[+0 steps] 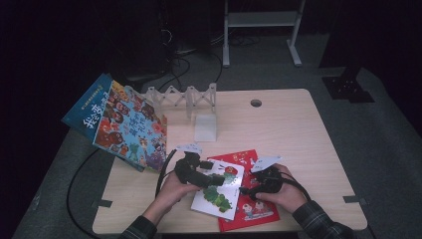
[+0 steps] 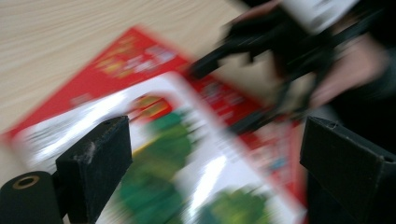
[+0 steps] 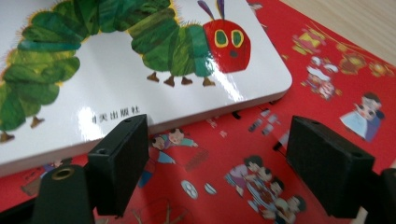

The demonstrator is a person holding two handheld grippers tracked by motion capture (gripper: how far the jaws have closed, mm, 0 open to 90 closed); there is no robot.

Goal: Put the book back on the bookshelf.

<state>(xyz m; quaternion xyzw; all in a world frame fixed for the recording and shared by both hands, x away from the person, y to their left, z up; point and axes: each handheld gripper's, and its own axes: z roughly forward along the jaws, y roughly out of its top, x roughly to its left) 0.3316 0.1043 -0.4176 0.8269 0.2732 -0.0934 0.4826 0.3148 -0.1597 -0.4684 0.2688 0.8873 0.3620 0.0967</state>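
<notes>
A white board book [image 1: 219, 191] with a green caterpillar on its cover lies on top of a red picture book [image 1: 254, 209] near the table's front edge. My left gripper [image 1: 211, 177] hovers over the white book's left part. In the blurred left gripper view its jaws stand wide apart over the white book [image 2: 93, 121], so the left gripper [image 2: 217, 140] is open. My right gripper [image 1: 245, 190] is at the white book's right edge. It [image 3: 219, 135] is open just above the red book [image 3: 327, 79], with the white book's [image 3: 116, 88] edge by its left jaw.
A large colourful book [image 1: 124, 119] lies at the table's [image 1: 288, 134] left side and overhangs the edge. Behind the books stand a white folding rack [image 1: 181, 97] and a white block [image 1: 205, 128]. A cable hole [image 1: 256, 103] sits at the back.
</notes>
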